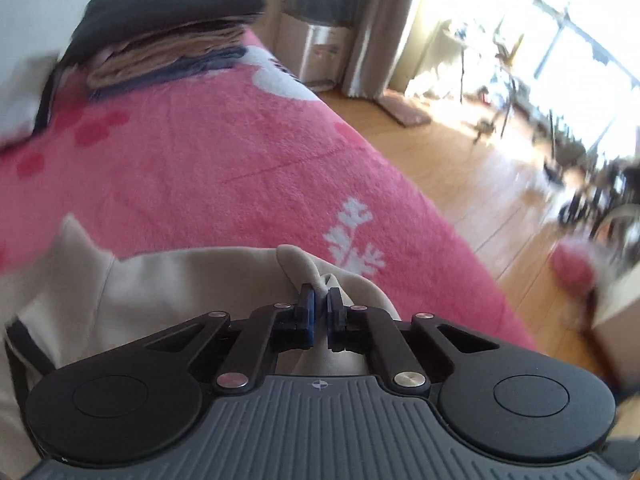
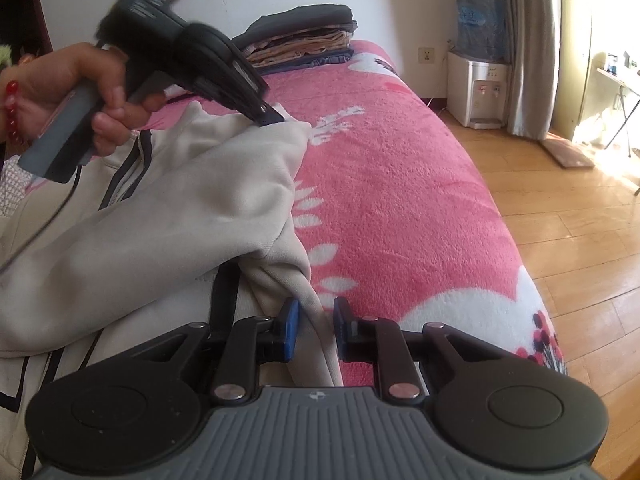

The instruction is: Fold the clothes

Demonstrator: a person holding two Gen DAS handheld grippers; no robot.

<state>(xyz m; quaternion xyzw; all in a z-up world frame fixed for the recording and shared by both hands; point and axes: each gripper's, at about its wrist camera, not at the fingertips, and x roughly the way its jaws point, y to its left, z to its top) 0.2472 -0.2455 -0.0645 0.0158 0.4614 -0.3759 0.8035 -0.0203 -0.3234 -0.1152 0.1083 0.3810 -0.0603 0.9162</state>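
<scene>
No wording can be read anywhere. The grey label on the black handheld gripper body (image 2: 148, 0) carries small print lines, too blurred to make out. The blue water bottle (image 2: 478, 20) on the white dispenser (image 2: 476, 92) shows pale markings, also illegible.

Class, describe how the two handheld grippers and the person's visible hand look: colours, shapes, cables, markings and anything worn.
Each gripper, the left gripper and the right gripper, has a ribbed grey body with a small crosshair mark, two round black discs, black linkage arms with silver rivets, and blue pads on black fingers. From the side, the left one has a grey pistol-style handle, a label, yellow wire and a thin black cable. The hand wears a red bead bracelet.
</scene>
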